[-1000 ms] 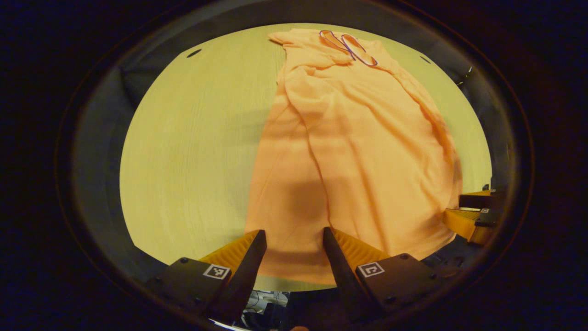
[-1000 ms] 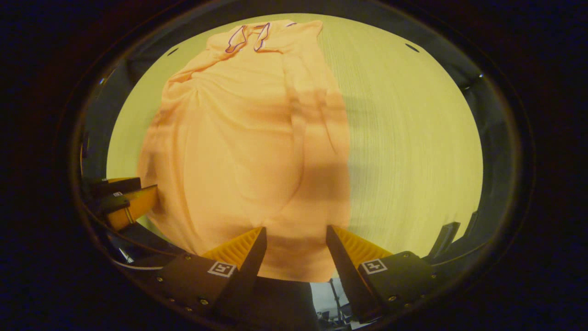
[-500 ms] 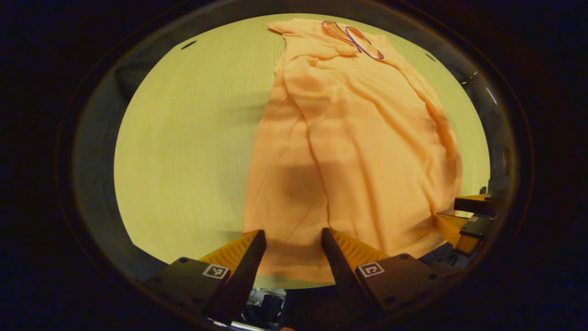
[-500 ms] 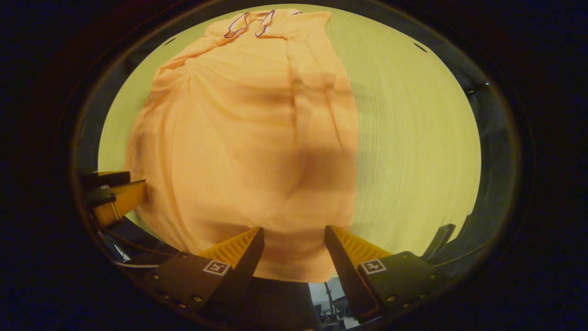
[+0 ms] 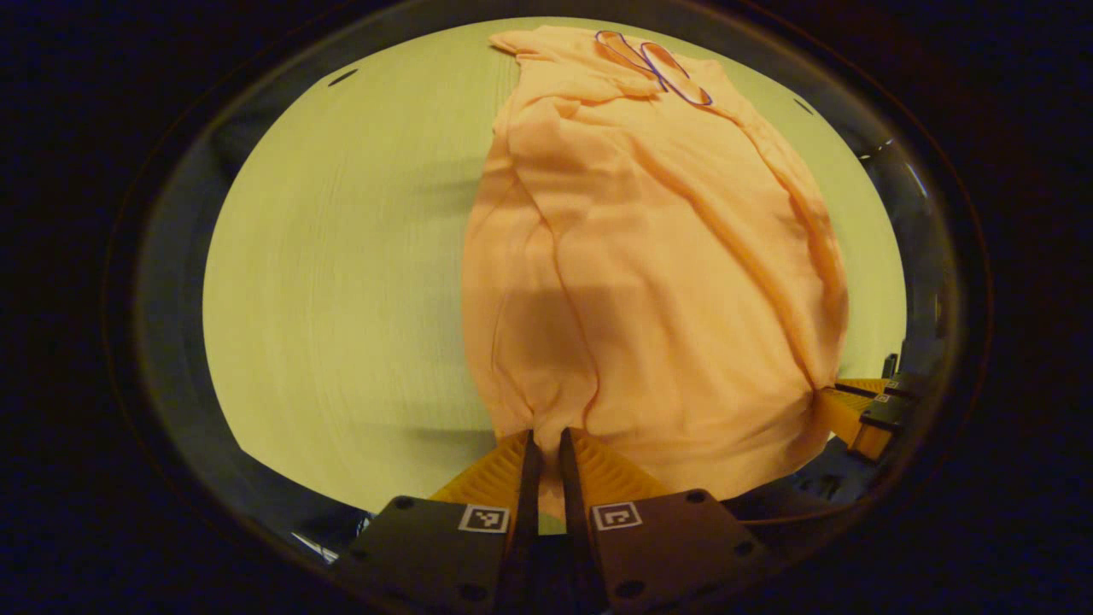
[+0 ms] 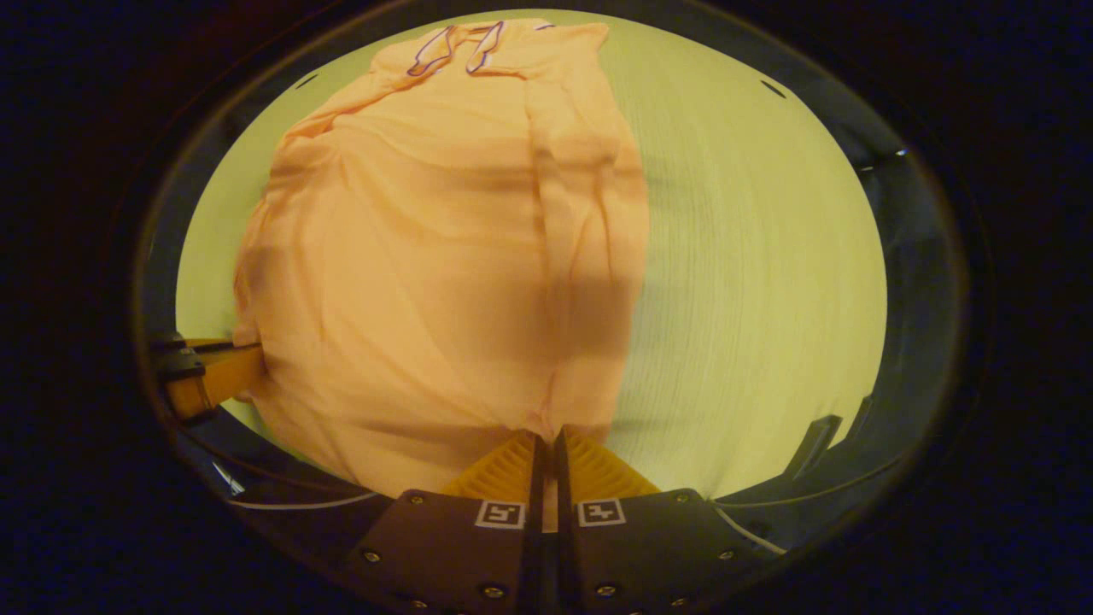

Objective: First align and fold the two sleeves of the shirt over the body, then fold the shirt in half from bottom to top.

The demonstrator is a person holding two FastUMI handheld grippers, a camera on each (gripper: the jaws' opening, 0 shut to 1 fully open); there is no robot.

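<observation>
- Shirt point(image 5: 649, 256) lies lengthwise on the pale wooden surface point(image 5: 341, 273), collar point(image 5: 653, 73) toward the far edge, hem at the near edge. Sleeves look already folded in over the body, so the bottom-to-top fold appears to be the step in hand.
- Left gripper point(image 5: 545, 444): fingers almost together, only a thin slit between them, fabric of the hem's left corner bunched and pinched there.
- Right gripper point(image 6: 546, 444): likewise nearly closed, cloth of the hem's right corner caught between the fingers.
- Each gripper also appears at the side of the other's view, at the hem.
- Risk: each pinch looks like it takes a small gather; thin fabric could slip out once lifted, dropping one corner and skewing the fold.
- Risk: only the top layer may be caught; I cannot tell. The lower layer would then stay behind.
- Risk: uneven lift or pull between hands could drag the folded sleeves loose or slide the whole shirt toward the far edge.
</observation>
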